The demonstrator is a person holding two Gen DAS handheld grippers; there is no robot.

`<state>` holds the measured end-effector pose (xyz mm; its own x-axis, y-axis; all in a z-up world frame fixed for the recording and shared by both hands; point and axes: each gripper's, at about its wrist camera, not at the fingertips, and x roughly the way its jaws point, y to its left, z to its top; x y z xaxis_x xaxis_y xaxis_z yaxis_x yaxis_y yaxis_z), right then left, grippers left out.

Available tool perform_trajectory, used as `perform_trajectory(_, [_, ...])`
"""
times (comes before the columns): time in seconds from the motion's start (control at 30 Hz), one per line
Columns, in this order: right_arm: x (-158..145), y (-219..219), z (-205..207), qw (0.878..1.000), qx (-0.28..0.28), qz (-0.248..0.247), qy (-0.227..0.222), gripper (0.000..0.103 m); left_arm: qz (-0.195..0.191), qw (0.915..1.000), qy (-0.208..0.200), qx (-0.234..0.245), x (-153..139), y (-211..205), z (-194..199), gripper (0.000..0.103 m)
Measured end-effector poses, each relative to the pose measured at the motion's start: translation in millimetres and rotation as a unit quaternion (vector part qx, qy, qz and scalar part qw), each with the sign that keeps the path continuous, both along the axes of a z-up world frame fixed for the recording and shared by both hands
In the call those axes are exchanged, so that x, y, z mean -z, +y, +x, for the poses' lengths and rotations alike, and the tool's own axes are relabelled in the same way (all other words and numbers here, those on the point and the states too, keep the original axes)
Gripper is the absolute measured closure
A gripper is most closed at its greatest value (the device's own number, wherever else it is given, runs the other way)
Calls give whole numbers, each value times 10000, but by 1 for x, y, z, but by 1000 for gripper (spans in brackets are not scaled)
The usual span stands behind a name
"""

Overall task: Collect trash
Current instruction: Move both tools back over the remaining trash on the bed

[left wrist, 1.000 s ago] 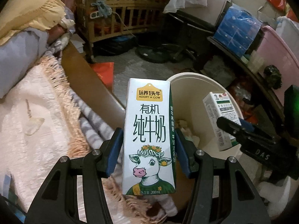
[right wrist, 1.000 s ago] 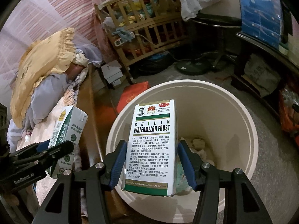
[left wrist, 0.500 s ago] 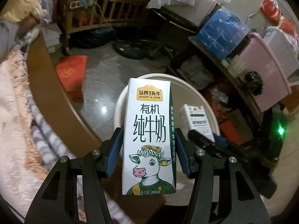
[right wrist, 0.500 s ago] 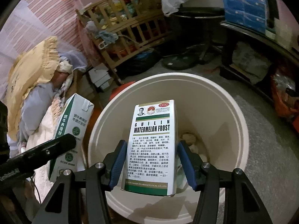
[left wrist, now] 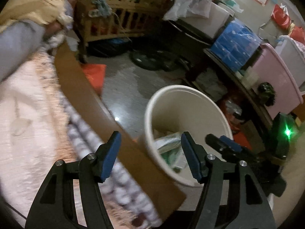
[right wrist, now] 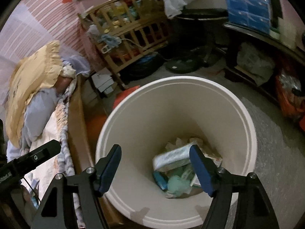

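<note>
A cream round trash bin (right wrist: 247, 129) stands on the floor beside the bed. It also shows in the left wrist view (left wrist: 152, 105). Inside it lie a white carton (right wrist: 171, 158), tissues and other blurred trash (right wrist: 177, 185); white and green trash (left wrist: 169, 148) shows in the left wrist view too. My right gripper (right wrist: 155, 169) is open and empty, right above the bin. My left gripper (left wrist: 150, 156) is open and empty, over the bed's wooden edge at the bin's left rim. The right gripper's finger (left wrist: 225, 143) reaches over the bin.
The bed with a pale blanket (left wrist: 28, 114) and wooden side rail (left wrist: 80, 87) is on the left. A yellow pillow (right wrist: 34, 76) lies on it. A wooden crib (right wrist: 131, 38), a fan base (left wrist: 150, 61), blue packs (left wrist: 236, 45) and pink bins (left wrist: 276, 76) surround the floor.
Both grippers have opened. The milk carton left my left gripper and the medicine box left my right gripper; a white carton now lies in the bin. The left view swung back towards the bed.
</note>
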<state>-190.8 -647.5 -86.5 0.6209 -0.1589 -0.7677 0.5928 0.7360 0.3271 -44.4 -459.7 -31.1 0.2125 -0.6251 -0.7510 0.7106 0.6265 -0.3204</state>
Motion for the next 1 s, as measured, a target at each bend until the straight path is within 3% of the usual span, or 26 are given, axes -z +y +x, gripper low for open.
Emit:
perform_trajectory(0.6, [-29, 113, 46, 9910, -1166, -653, -111, 32, 518, 9881, -937, -1101, -10, 127, -4, 39])
perform_trajectory(1.0, [-25, 194, 86, 9769, -2077, -510, -29, 32, 845, 9774, -887, -1724, -7, 222, 2, 39])
